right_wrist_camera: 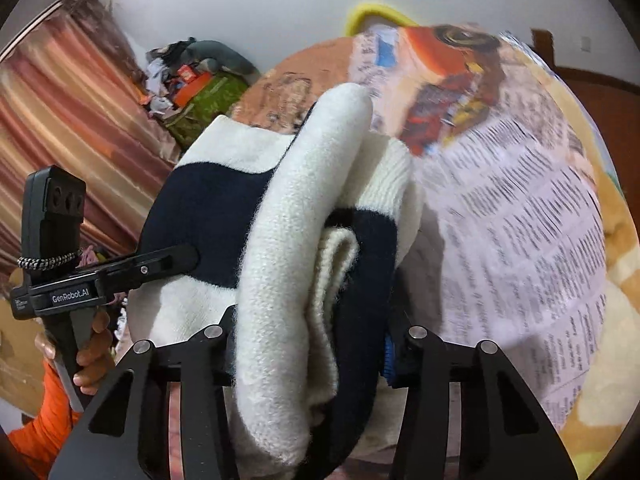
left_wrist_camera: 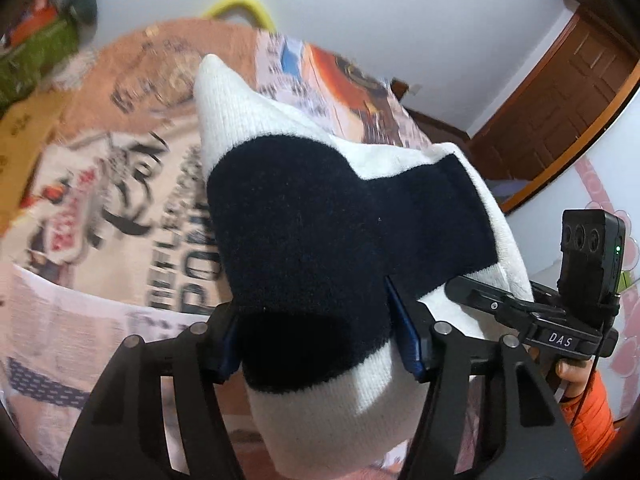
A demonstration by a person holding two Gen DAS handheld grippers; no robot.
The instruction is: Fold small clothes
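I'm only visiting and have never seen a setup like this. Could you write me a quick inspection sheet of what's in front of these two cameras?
Surface: round table covered with printed newspaper sheets.
Job's things: white-and-navy knitted sock, bunched and lifted off the table.
Clutter: pile of boxes and a green bag by the wall.
Grippers: left hand-held gripper and right hand-held gripper, each with its jaws closed on the sock.
Cables: thin black wire by the orange sleeve.
Surroundings: white wall, brown wooden door, striped curtain, yellow chair back.
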